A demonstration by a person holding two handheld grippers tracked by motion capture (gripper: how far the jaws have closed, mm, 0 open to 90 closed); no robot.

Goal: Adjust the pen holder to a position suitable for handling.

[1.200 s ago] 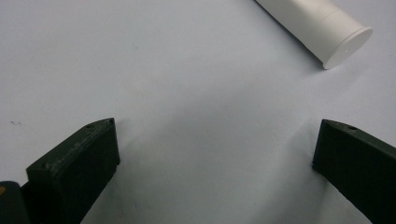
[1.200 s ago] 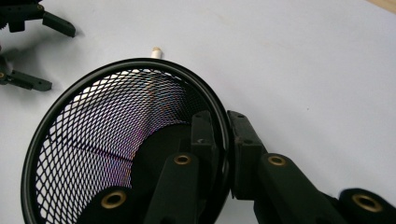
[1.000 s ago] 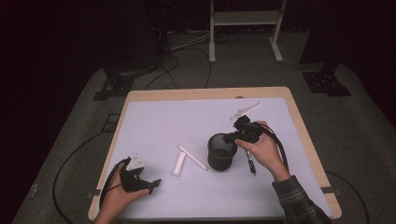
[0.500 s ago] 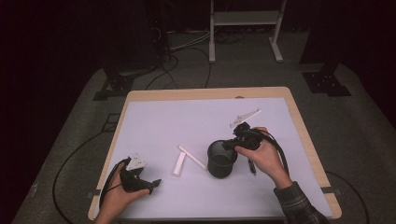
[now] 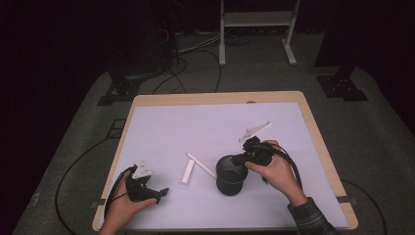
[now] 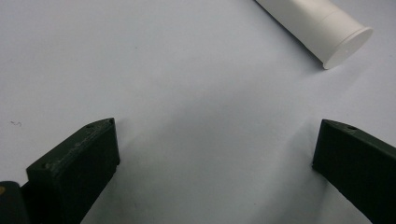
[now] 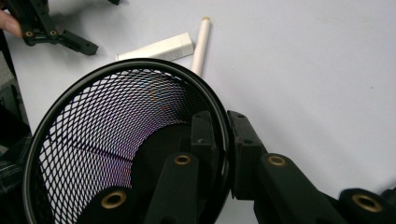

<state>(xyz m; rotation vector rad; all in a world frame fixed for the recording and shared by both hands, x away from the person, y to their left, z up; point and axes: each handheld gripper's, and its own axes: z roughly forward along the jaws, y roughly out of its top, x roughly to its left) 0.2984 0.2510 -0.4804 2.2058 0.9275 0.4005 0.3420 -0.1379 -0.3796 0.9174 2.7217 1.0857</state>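
Note:
A black mesh cup (image 5: 229, 177) stands on the white table sheet (image 5: 195, 127), right of centre. My right gripper (image 5: 241, 159) is shut on its rim; in the right gripper view (image 7: 227, 128) one jaw is inside the cup (image 7: 116, 140) and the other outside the wire wall. The left gripper (image 5: 159, 193) rests near the front left edge, held by a hand. In the left gripper view its jaws (image 6: 215, 149) stand wide open over bare sheet, with nothing between them.
A white flat box (image 5: 186, 172) and a thin white stick (image 5: 200, 164) lie just left of the cup, also seen as box (image 7: 156, 48) and stick (image 7: 201, 42). A white tube end (image 6: 322, 30) lies ahead of the left jaws. Cables trail off the table.
The right hand has drawn the mesh cup a little toward the front of the table, with the gripper still on its rim. The left gripper has stayed put.

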